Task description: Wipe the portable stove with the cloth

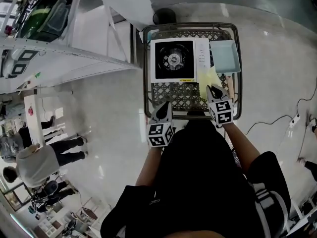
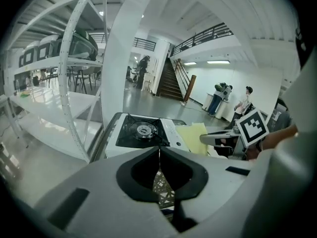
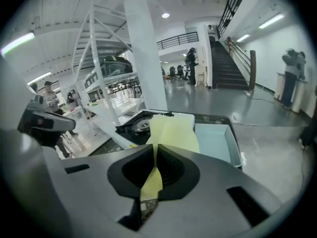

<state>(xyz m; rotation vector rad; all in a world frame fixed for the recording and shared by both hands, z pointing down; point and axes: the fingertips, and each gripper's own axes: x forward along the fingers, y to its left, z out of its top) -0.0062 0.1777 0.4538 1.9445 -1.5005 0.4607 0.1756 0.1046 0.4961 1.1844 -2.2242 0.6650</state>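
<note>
Right hand-held gripper pinches the yellow cloth between closed jaws.

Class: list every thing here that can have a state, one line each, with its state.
portable stove: flat on the mesh cart, burner bare.
cloth: one end clamped, the rest loose by the stove.
right gripper: shut on the cloth.
left gripper: shut, empty.
tray: beside the stove, nothing seen in it.
</note>
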